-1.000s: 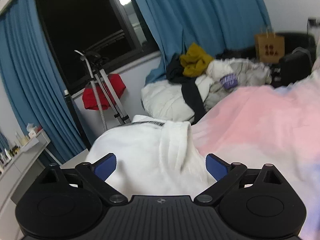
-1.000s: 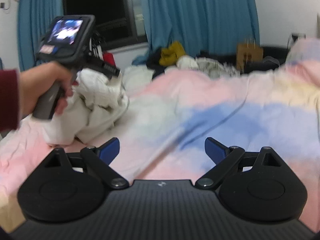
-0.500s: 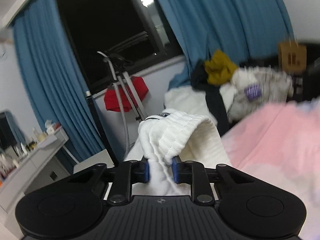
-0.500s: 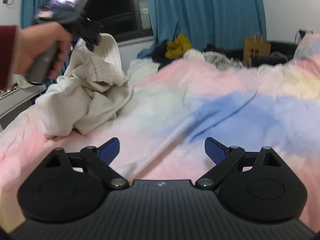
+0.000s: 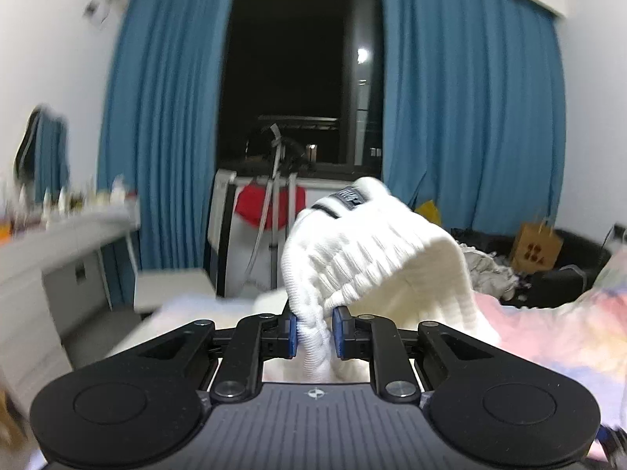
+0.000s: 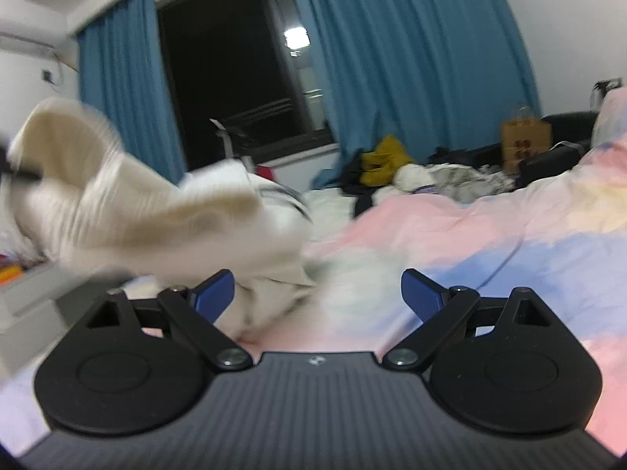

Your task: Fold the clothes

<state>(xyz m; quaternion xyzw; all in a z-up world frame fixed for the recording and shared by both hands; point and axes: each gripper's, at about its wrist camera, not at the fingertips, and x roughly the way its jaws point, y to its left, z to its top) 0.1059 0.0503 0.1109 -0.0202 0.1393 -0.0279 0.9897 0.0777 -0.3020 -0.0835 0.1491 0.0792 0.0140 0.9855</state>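
Left gripper (image 5: 315,331): blue pads closing tight on a bunched ribbed edge of a white knit garment (image 5: 368,250); the cloth fills the gap between them.

White knit garment: thick, ribbed, with a dark label and a dark stripe near its top edge. Its gripped part is lifted in the air; from the pads it arches up and over to the right, then falls toward the bed. In the right wrist view it (image 6: 129,211) appears at the left, motion-blurred, its lower part trailing down onto the duvet (image 6: 509,243).

Right gripper (image 6: 317,293): jaws spread wide, nothing between them; it hangs low over the duvet, just to the right of the garment's trailing end.

Duvet: pastel pink, blue and yellow patches, rumpled, covering the bed.

Clothes pile (image 6: 423,176): at the far end of the bed; mustard, black, white and grey pieces heaped together.

Paper bag (image 6: 525,137): brown, with handles, standing beside a dark seat at the far right.

Curtains (image 5: 470,117): blue, drawn to either side of a dark window (image 5: 301,90).

Tripod (image 5: 276,196): under the window, with a red item (image 5: 250,207) hanging behind it.

White desk (image 5: 51,250): at the left wall, small items on top, too blurred to name.
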